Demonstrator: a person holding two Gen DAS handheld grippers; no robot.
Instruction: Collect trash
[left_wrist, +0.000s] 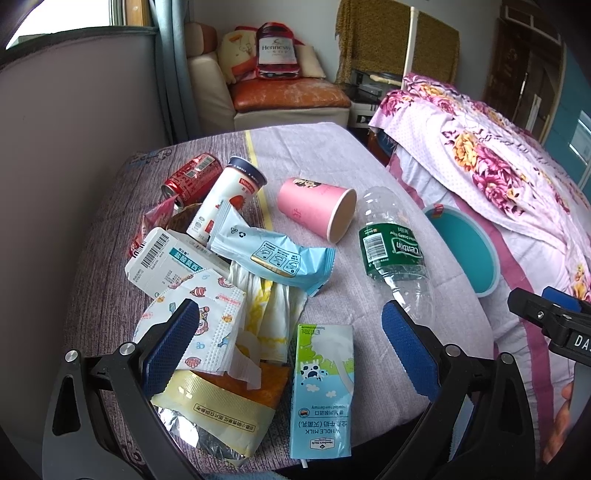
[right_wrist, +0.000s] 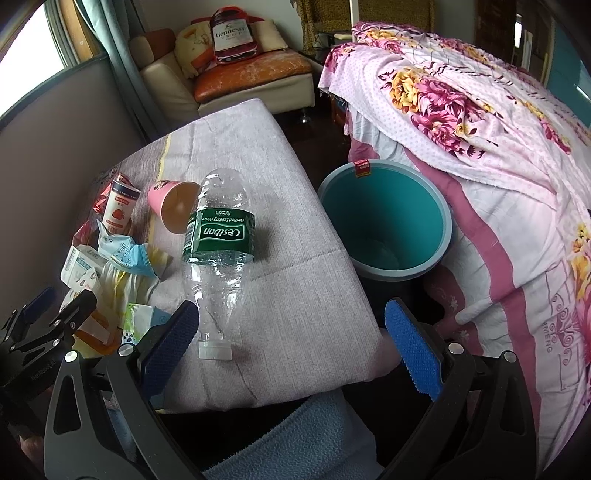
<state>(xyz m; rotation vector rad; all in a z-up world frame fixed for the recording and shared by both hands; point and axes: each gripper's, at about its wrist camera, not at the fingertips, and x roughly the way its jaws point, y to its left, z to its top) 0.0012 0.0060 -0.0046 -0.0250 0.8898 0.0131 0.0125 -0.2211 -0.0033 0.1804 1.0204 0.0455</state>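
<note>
Trash lies on a cloth-covered table (left_wrist: 314, 147): a clear Cestbon bottle (left_wrist: 393, 251) (right_wrist: 218, 240), a pink paper cup (left_wrist: 317, 208) (right_wrist: 171, 205), a milk carton (left_wrist: 321, 391), a red can (left_wrist: 192, 177), a strawberry yoghurt cup (left_wrist: 229, 195), a blue wrapper (left_wrist: 273, 251), a printed face mask (left_wrist: 207, 321) and a medicine box (left_wrist: 162, 258). My left gripper (left_wrist: 291, 347) is open above the mask and carton. My right gripper (right_wrist: 291, 343) is open, its left finger beside the bottle's cap (right_wrist: 215, 349). A teal bin (right_wrist: 384, 221) (left_wrist: 465, 247) stands right of the table.
A bed with a floral pink cover (right_wrist: 480, 129) is right of the bin. A sofa (left_wrist: 288, 96) with cushions stands beyond the table. A wall and window are on the left. The right gripper shows at the right edge of the left wrist view (left_wrist: 550, 321).
</note>
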